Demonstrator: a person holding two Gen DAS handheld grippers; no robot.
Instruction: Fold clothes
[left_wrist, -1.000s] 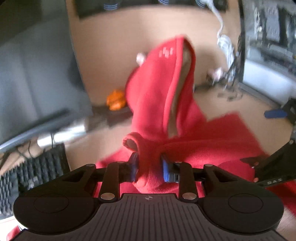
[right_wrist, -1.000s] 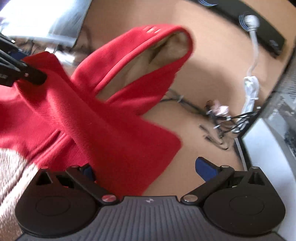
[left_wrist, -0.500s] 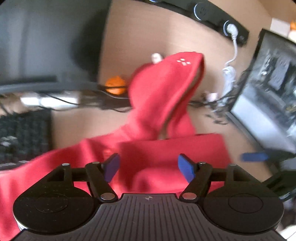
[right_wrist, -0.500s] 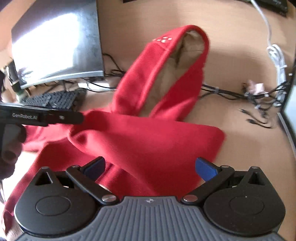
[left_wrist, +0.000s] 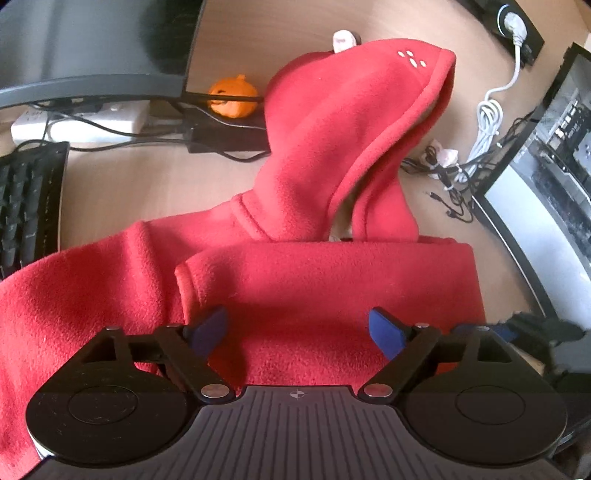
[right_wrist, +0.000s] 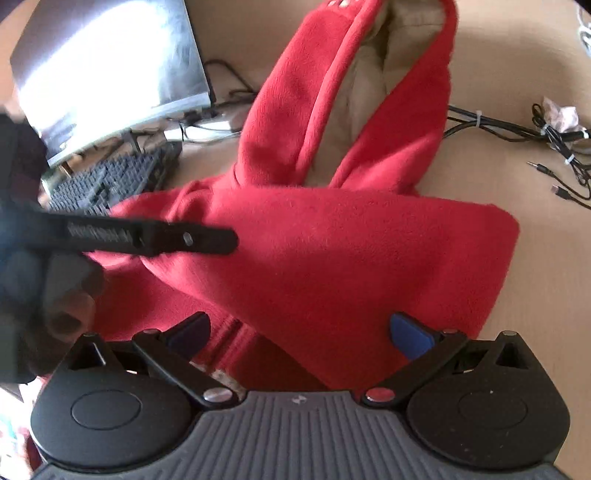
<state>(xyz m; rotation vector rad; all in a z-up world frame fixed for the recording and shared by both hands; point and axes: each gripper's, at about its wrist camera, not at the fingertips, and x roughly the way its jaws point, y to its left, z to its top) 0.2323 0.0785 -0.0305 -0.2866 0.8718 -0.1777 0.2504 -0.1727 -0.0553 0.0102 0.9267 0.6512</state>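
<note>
Red fleece hoodie (left_wrist: 332, 280) lies on your desk (left_wrist: 122, 192) under your wide-open, empty left gripper (left_wrist: 297, 328), while your right gripper (right_wrist: 299, 332), equally spread and empty, hovers over its folded sleeve (right_wrist: 369, 258).

Red fleece hoodie (left_wrist: 332, 280) with beige hood lining (right_wrist: 373, 92) and small white marks; orange pumpkin (left_wrist: 232, 96); tan table (left_wrist: 122, 184); black keyboard (left_wrist: 26, 203)

A wooden desk (left_wrist: 122, 184) carries a black keyboard (left_wrist: 26, 206), a monitor (left_wrist: 92, 40), an orange pumpkin figure (left_wrist: 232, 96), a white power strip (left_wrist: 92, 118), a coiled white cable (left_wrist: 485, 125) and loose black cables (right_wrist: 517, 129).
</note>
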